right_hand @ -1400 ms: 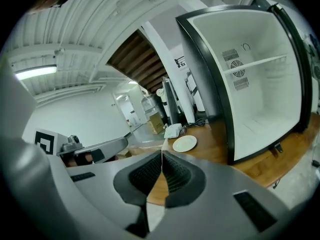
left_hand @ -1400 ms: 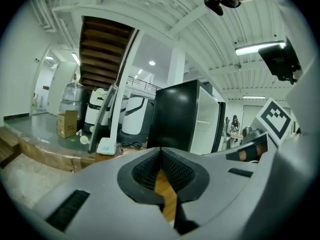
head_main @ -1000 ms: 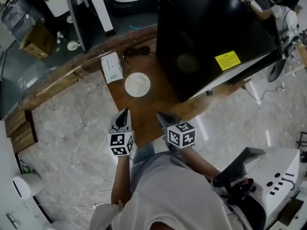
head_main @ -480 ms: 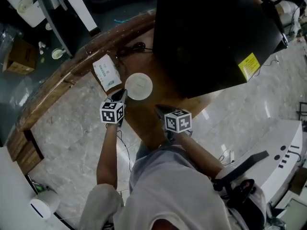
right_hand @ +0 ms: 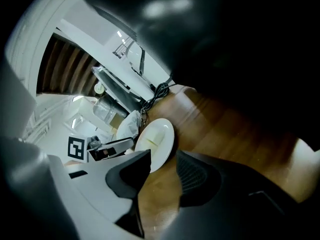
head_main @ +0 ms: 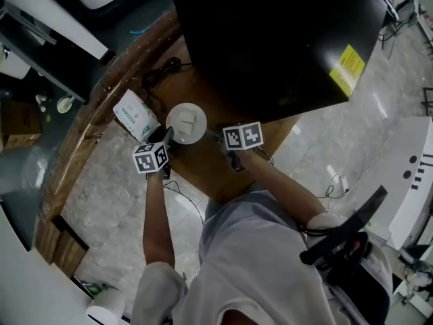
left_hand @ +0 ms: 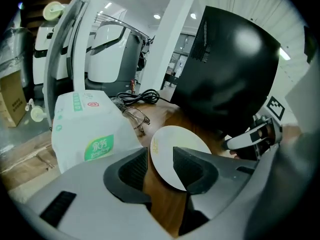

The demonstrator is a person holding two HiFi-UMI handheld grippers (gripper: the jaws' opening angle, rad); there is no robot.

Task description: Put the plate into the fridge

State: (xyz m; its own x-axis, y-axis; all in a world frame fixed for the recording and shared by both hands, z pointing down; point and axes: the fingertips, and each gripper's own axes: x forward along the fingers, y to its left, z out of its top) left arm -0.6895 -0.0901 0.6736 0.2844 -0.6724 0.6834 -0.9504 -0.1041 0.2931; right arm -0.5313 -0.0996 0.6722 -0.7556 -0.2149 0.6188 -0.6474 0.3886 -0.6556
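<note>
A round white plate (head_main: 186, 122) lies flat on the wooden table (head_main: 203, 164), just in front of the big black fridge (head_main: 270, 39), whose front is shut. My left gripper (left_hand: 160, 156) is at the plate's left rim (left_hand: 172, 149). Its jaws have just been opening and stand open, with the near rim showing in the gap. My right gripper (right_hand: 162, 165) comes from the other side. It too has just been opening and is open, with the plate (right_hand: 156, 141) just beyond its tips. Neither one grips the plate.
A white and green tissue pack (head_main: 135, 116) lies left of the plate, close to the left gripper. A black cable (head_main: 162, 68) and a pair of glasses (left_hand: 134, 118) lie behind it. A yellow sticker (head_main: 348, 70) marks the fridge. The table edge runs near my body.
Both grippers have moved forward and down to the plate, the left to its left rim and the right to its right side. Their jaws, closed to points before, now stand apart.
</note>
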